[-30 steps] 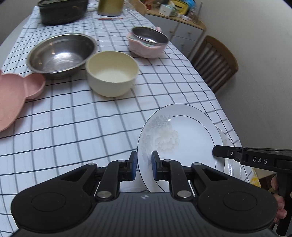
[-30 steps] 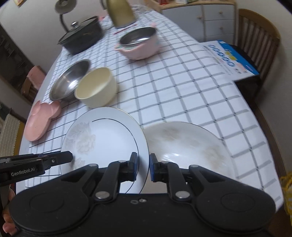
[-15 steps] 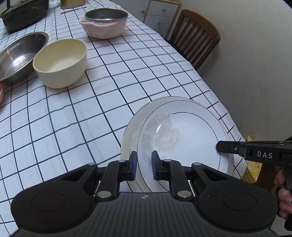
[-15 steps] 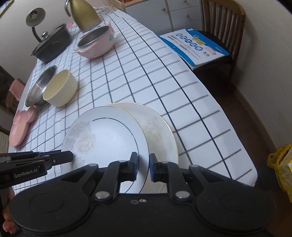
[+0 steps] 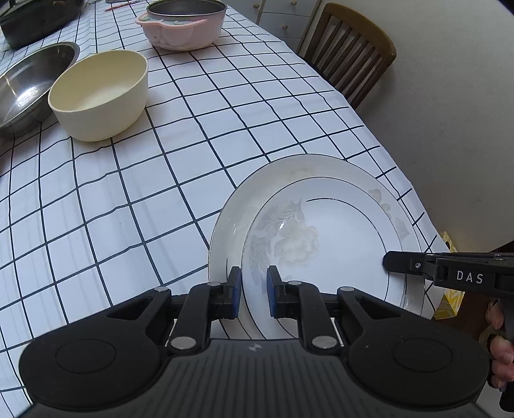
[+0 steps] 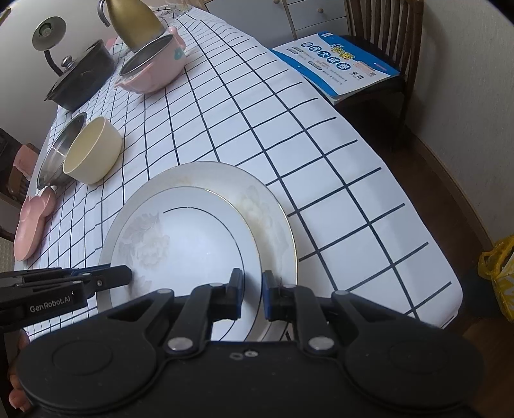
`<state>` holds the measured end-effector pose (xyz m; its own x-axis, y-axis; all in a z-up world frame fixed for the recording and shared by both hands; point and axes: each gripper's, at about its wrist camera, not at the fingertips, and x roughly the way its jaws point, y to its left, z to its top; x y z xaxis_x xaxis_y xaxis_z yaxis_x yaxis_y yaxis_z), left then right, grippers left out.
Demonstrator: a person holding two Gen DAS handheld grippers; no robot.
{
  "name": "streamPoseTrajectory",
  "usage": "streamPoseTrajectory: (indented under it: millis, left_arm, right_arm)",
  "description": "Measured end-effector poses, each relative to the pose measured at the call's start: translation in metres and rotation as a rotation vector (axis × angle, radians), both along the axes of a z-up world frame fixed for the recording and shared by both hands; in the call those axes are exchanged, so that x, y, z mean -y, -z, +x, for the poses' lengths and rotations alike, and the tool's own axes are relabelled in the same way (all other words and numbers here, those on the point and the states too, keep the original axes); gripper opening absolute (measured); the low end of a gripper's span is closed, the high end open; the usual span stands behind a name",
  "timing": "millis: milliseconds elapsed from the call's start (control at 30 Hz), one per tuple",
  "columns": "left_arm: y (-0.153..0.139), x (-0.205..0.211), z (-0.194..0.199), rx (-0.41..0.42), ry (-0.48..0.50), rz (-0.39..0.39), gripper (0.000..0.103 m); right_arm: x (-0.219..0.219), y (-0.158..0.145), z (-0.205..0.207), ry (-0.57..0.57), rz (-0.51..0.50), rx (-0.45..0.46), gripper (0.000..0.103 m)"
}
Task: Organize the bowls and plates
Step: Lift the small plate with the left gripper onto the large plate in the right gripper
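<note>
Carried rightward, the white plate [image 5: 324, 238] now lies over the larger plate [image 5: 231, 205], its rim gripped between both the left claw [image 5: 251, 291] and right claw [image 6: 249, 294]

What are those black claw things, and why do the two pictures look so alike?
No robot here: a person holds a tool in each hand. The left hand-held gripper and the right hand-held gripper each carry a camera, so each picture looks along one tool, with the other poking in from the side. Together they pinch opposite edges of a white plate, held over a bigger plate on the checked tablecloth. Further back sit a cream bowl, a metal bowl and a pink pot.
</note>
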<state>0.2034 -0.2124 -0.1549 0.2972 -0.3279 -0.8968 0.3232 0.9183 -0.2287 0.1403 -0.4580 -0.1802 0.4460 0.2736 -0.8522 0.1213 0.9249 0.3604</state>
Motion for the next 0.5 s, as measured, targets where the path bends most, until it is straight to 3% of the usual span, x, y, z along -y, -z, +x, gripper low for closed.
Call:
streamPoseTrajectory:
  millis: [500]
  left_arm:
    - [-0.0006,-0.0043,0.0025,-0.012,0.007,-0.020,0.015]
  right_arm:
    - [0.0015,0.0007,0.0047,0.004,0.009,-0.001,0.013]
